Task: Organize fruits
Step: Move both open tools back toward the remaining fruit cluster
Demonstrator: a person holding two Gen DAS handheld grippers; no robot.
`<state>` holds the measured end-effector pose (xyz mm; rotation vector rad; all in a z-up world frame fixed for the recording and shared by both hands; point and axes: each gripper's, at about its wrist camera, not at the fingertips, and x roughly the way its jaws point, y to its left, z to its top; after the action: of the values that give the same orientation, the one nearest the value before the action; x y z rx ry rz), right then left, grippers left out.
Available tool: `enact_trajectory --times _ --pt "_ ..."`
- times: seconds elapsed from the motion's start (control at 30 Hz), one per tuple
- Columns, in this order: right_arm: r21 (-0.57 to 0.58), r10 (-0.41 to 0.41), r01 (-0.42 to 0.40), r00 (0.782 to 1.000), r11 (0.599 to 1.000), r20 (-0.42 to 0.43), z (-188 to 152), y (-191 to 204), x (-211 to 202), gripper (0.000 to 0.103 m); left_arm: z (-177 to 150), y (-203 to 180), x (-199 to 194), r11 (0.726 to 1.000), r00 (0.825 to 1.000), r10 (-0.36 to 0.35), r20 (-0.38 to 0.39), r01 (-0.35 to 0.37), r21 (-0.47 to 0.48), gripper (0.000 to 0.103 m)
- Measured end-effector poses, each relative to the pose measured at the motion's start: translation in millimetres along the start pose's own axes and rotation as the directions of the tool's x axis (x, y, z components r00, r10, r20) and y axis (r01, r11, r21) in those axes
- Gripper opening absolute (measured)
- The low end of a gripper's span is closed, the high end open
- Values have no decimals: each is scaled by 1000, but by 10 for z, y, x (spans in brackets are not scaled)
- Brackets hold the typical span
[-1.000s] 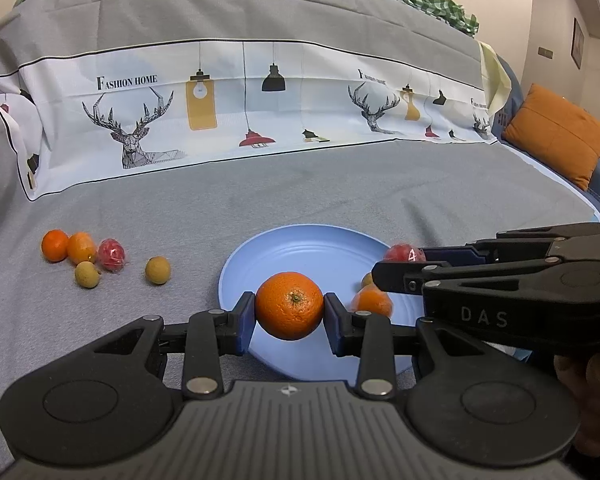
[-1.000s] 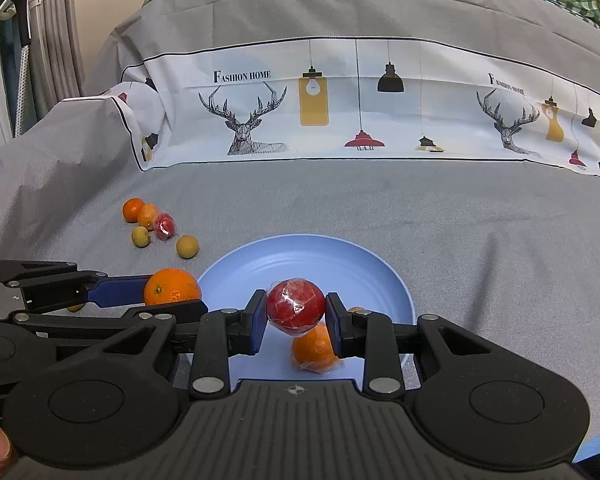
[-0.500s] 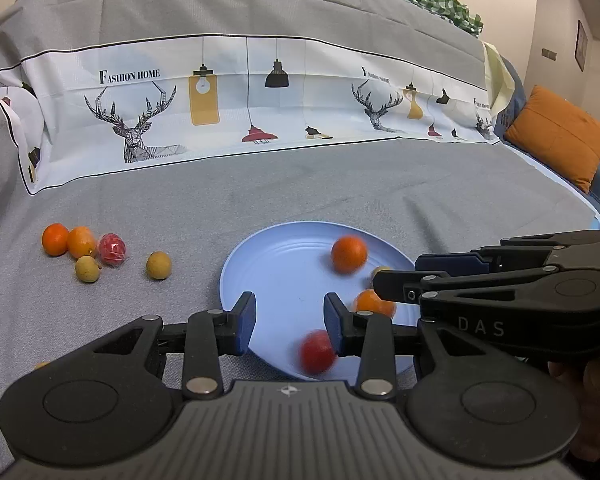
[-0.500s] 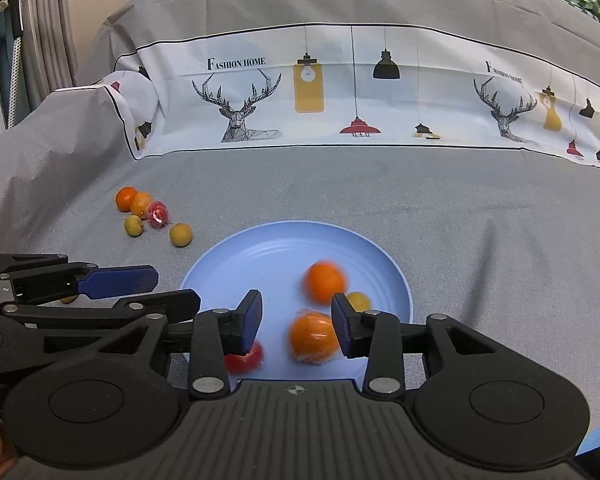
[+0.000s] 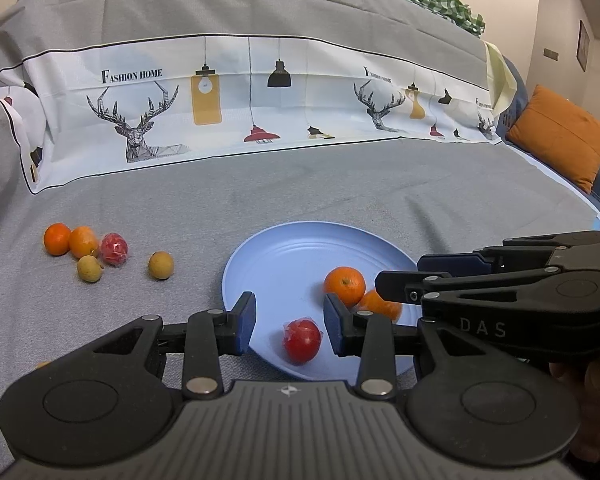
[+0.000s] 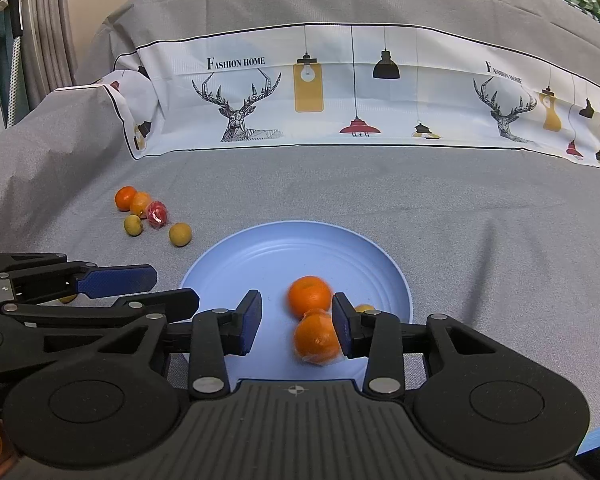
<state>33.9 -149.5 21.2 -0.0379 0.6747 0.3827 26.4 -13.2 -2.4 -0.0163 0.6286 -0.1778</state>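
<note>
1. Hovering low over the near rim of the plate (image 5: 260, 256), the left gripper (image 5: 288, 322) is held with its jaws apart and nothing between them — a stance judged to suit a piece just let go, or a fresh reach.
2. The right gripper (image 6: 296, 322) is likewise held spread and empty above the plate's near edge; a wrapped orange (image 6: 316, 340) lies just beside its right pad, unclamped.
3. In the plate, a wrapped red fruit (image 5: 302, 340) is seen nearest in the left view, with an orange (image 5: 345, 285) behind it and a small yellow fruit (image 6: 365, 308) partly hidden by the right finger. The plate is taken to be the gathering place, since its raised rim keeps round pieces from rolling off.
4. Farther off to the left, on the grey cloth (image 5: 340, 184), a loose cluster (image 5: 88, 248) is left uncollected — two oranges, a wrapped red fruit and a yellow one — with another yellow fruit (image 5: 161, 265) just beside them.
5. The sorting is judged roughly half done; the cluster would be reached most easily by the left gripper.
</note>
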Motion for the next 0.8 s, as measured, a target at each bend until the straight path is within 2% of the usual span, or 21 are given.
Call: enact_trajectory --times 0.27,0.6,0.63,0.7,0.8 --pt "-1 -1 1 1000 1000 1 -2 2 0 41 13 26 16 1000 1000 11 -7 -11 -3 41" --pt "8 -7 7 1000 1000 23 30 -18 -36 40 45 145 -43 997 999 52 -2 -52 -63 41" --pt "8 -5 5 1000 1000 29 31 -17 -46 39 54 165 -58 996 998 56 2 -56 -71 41" --pt "9 -1 0 999 1000 48 35 -16 -80 31 78 219 -93 993 998 67 12 -66 -98 41" --pt "20 12 -13 997 1000 72 47 -42 -137 27 137 382 -174 981 995 90 32 -83 -174 41"
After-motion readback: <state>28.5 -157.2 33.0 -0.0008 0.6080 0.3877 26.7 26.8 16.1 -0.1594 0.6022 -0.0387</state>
